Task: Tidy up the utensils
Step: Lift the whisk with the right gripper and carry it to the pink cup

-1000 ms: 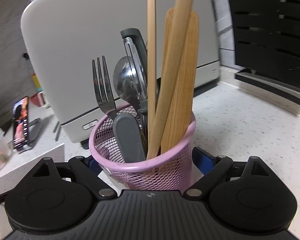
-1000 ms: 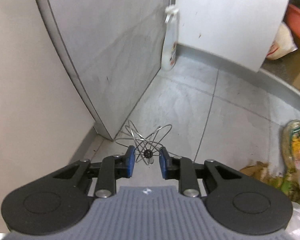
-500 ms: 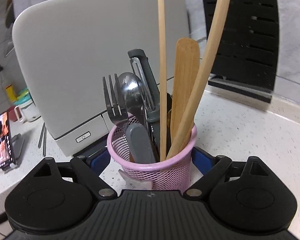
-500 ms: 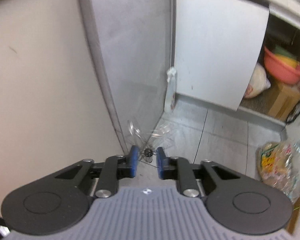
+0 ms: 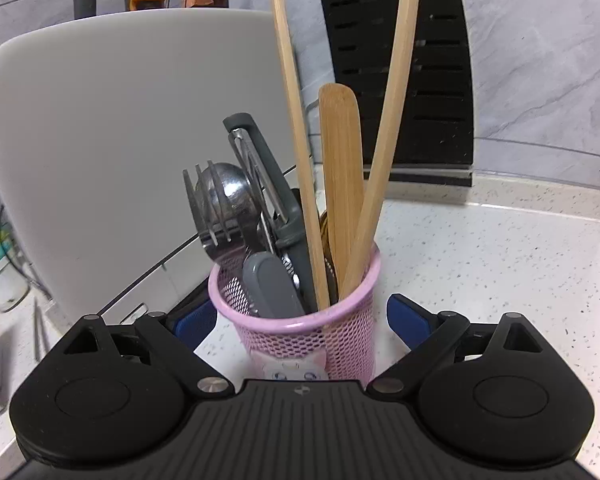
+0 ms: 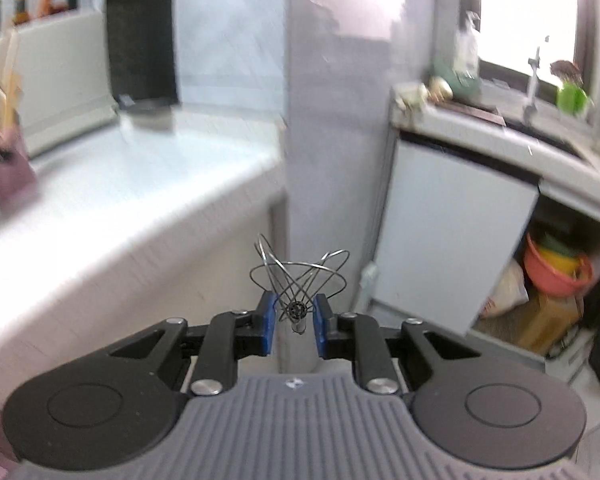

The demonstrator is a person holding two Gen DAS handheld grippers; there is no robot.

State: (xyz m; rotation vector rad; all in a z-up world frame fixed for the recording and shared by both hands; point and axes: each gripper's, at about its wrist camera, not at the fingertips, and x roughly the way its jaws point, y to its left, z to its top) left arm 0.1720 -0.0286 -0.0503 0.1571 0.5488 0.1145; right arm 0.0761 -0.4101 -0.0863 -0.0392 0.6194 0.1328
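A pink mesh utensil cup (image 5: 300, 332) stands on the white speckled counter (image 5: 480, 264). It holds a fork (image 5: 204, 216), a spoon (image 5: 228, 196), a grey peeler (image 5: 260, 176), a bamboo spatula (image 5: 340, 152) and wooden sticks. My left gripper (image 5: 300, 320) is open, its blue pads on either side of the cup with gaps showing. My right gripper (image 6: 294, 320) is shut on a wire whisk (image 6: 298, 276), held in the air beside the counter. The cup shows blurred at far left in the right wrist view (image 6: 8, 176).
A large white appliance (image 5: 120, 152) stands behind the cup at left. A black knife block (image 5: 400, 80) stands at the back by the wall. Beyond the counter edge (image 6: 140, 216) are a white cabinet (image 6: 452, 232), an orange bowl (image 6: 556, 268) and a sink area.
The left pads have come away from the cup, which now stands lower and farther. The right gripper has swung up from the floor toward the counter, still holding the whisk.
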